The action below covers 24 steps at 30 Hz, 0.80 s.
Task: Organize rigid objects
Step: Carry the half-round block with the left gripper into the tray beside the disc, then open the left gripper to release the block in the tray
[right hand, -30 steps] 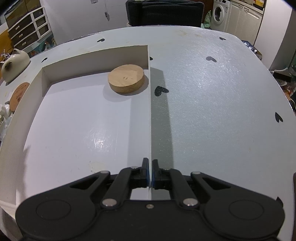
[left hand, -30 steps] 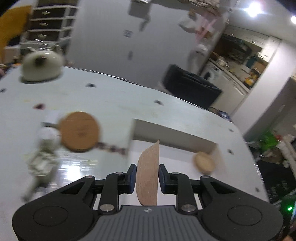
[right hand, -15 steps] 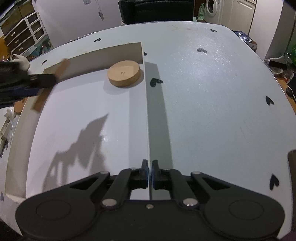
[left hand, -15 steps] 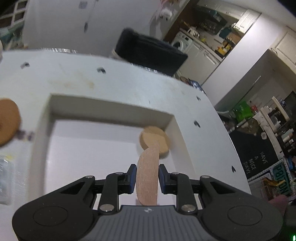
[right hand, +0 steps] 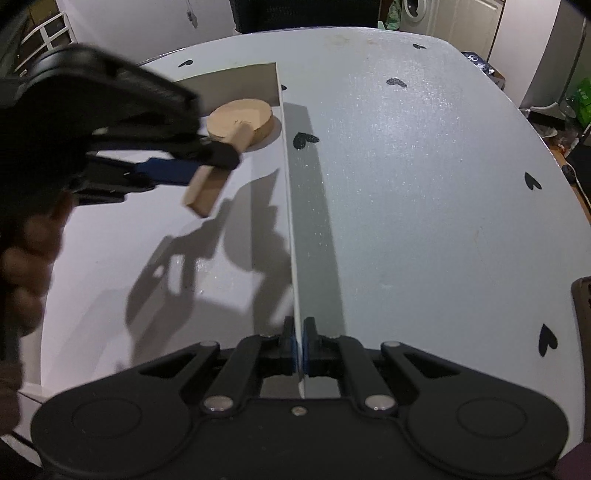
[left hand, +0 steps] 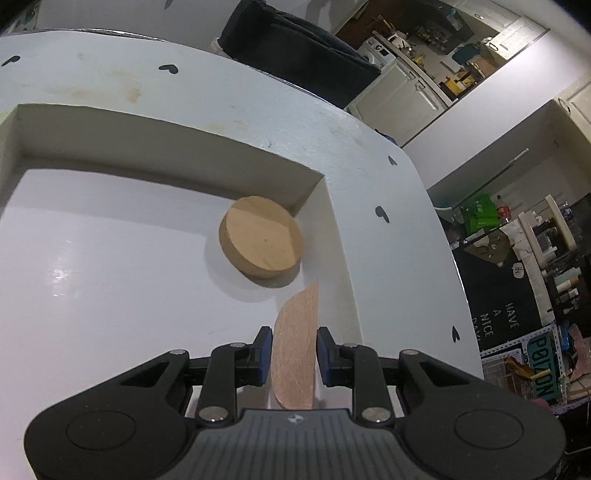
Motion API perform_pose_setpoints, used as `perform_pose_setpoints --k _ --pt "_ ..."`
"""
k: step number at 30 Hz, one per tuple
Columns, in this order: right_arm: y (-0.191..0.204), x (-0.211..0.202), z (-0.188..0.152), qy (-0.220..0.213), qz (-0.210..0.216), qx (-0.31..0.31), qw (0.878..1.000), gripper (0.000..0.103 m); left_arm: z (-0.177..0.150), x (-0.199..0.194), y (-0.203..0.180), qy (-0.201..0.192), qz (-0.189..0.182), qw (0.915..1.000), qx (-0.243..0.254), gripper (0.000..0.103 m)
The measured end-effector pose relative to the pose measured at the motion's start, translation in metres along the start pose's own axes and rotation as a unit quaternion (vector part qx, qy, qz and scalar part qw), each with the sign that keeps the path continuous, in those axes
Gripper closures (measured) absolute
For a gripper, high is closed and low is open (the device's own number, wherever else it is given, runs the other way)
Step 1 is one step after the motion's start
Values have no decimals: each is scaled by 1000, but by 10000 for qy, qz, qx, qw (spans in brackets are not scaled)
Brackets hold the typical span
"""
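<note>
Right gripper (right hand: 299, 347): fingers nearly shut, clamped on the thin right wall of the tray (right hand: 291, 258) at its near end. Wall runs straight away from the camera, edge-on between the pads.

Left gripper (left hand: 294, 354): fingers narrow, holding a wooden disc (left hand: 295, 354) on edge (flat faces against the pads, rim pointing forward and down). In the right wrist view the same gripper (right hand: 218, 162) comes in from the left, blurred, over the tray's far half, disc (right hand: 207, 188) tilted and clear of the floor, its shadow thrown on the white floor below. A hand (right hand: 26, 254) on the grip shows at the left edge, also blurred.

Tray: white, shallow, open top, sitting on the table (right hand: 424, 184) toward its left side. Floor bare except for one item.

Second disc (left hand: 260, 242): thicker wooden puck lying flat on the tray floor in the far right corner, just beside both walls (cannot tell if it touches either). The held disc hangs just short of it, near the right wall.

Table: pale grey, rounded corners, small black heart marks (right hand: 304, 140) scattered over it, one just outside the tray's right wall level with the puck.

Beyond the far table edge: a dark chair back (left hand: 295, 51), then a washing machine (right hand: 413, 11) in a lit room behind.
</note>
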State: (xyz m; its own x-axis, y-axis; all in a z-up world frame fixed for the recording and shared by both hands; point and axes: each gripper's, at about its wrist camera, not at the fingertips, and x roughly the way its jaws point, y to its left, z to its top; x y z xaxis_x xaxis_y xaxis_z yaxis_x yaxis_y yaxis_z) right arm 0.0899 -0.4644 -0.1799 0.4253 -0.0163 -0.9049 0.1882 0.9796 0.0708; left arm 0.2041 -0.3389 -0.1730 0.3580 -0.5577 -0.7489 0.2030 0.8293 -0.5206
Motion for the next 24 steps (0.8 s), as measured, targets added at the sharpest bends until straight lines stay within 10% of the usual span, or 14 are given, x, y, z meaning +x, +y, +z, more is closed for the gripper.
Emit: perform_pose_setpoints --k 16,24 --pt "-7 0 -3 -92 108 160 9998 99 -11 -30 5 66 168 9993 326 26" --pt "-6 -6 -10 -219 110 119 9996 99 -20 -63 4 -206 273 9966 744 19"
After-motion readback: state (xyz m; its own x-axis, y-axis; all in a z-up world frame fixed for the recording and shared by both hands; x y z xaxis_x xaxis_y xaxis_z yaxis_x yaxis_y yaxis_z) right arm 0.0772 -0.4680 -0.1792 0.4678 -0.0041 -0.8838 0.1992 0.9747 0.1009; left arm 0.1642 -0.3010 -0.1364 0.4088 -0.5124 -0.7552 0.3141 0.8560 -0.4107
